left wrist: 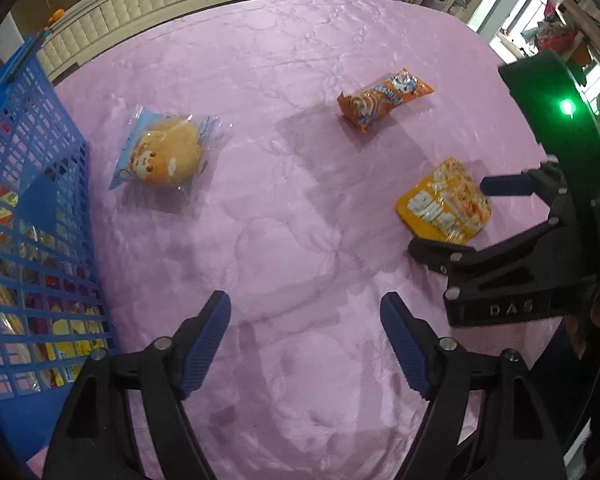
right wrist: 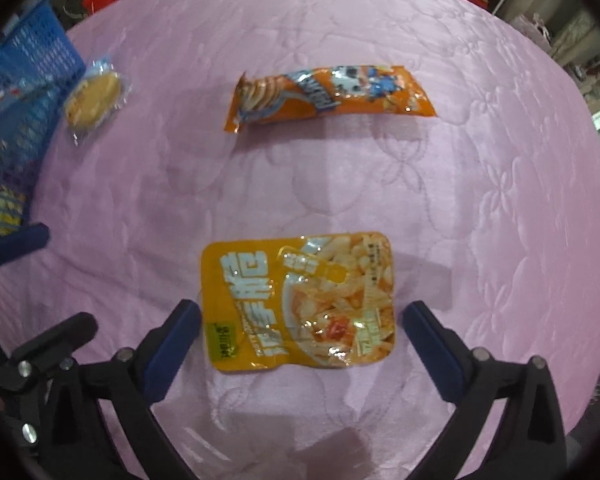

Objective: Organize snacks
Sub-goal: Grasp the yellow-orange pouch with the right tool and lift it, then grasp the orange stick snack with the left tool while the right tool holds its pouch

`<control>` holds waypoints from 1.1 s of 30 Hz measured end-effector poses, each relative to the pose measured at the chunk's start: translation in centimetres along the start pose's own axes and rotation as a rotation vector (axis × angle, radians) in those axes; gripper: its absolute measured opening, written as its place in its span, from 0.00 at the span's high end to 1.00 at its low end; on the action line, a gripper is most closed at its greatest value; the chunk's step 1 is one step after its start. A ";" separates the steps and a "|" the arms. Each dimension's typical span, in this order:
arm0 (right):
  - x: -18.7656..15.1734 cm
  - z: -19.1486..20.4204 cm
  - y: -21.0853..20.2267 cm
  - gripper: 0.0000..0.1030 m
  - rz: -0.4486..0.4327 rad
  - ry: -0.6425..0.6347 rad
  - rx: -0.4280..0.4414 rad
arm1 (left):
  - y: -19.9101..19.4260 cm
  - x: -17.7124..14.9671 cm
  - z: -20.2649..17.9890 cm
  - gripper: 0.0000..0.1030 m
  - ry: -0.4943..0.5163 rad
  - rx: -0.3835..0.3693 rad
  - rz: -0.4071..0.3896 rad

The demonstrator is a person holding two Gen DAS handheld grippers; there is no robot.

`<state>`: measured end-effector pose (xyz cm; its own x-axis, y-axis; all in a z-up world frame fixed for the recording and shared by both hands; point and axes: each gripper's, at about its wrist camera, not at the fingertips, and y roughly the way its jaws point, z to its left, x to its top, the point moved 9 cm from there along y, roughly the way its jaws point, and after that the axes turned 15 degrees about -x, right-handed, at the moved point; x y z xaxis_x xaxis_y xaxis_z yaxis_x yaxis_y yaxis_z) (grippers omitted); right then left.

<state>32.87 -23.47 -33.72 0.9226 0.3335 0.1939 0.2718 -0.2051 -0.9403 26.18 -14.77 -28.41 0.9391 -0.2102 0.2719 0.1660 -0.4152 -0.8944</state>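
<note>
A yellow snack pouch (right wrist: pixel 300 304) lies flat on the pink cloth, between the open fingers of my right gripper (right wrist: pixel 302 314), which is low over it; it also shows in the left wrist view (left wrist: pixel 446 202). A long orange snack packet (right wrist: pixel 328 94) lies beyond it, also seen from the left (left wrist: pixel 384 100). A clear-wrapped round bun (left wrist: pixel 162 154) lies near the blue basket (left wrist: pixel 32 208); it also shows in the right wrist view (right wrist: pixel 94 98). My left gripper (left wrist: pixel 306 312) is open and empty over bare cloth. The right gripper appears in the left wrist view (left wrist: pixel 484 208).
The blue mesh basket holds several snack packs and stands at the table's left edge, also in the right wrist view (right wrist: pixel 24 92). The pink quilted cloth (left wrist: pixel 284 208) covers the table. Shelves and cabinets stand beyond the far edge.
</note>
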 end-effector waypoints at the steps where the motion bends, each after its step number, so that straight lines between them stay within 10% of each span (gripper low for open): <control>1: 0.0 -0.1 0.0 0.00 -0.001 0.008 -0.002 | -0.1 -0.1 0.0 0.27 -0.002 -0.006 -0.001; 21: -1.0 1.5 -2.5 0.13 -0.121 -0.043 0.005 | -2.8 -1.4 -0.9 0.27 0.005 -0.073 -0.036; 25: -2.3 2.6 -4.3 0.52 -0.156 -0.084 0.009 | -2.5 -1.6 -1.1 0.27 0.016 -0.066 -0.027; 33: -3.0 1.7 -5.2 0.55 -0.195 -0.014 0.092 | -2.7 -0.4 -1.7 0.27 0.084 0.001 -0.020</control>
<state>28.21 -21.89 -29.92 0.8508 0.3714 0.3718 0.4186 -0.0511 -0.9068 24.89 -15.06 -25.48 0.9069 -0.2758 0.3186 0.1848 -0.4192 -0.8889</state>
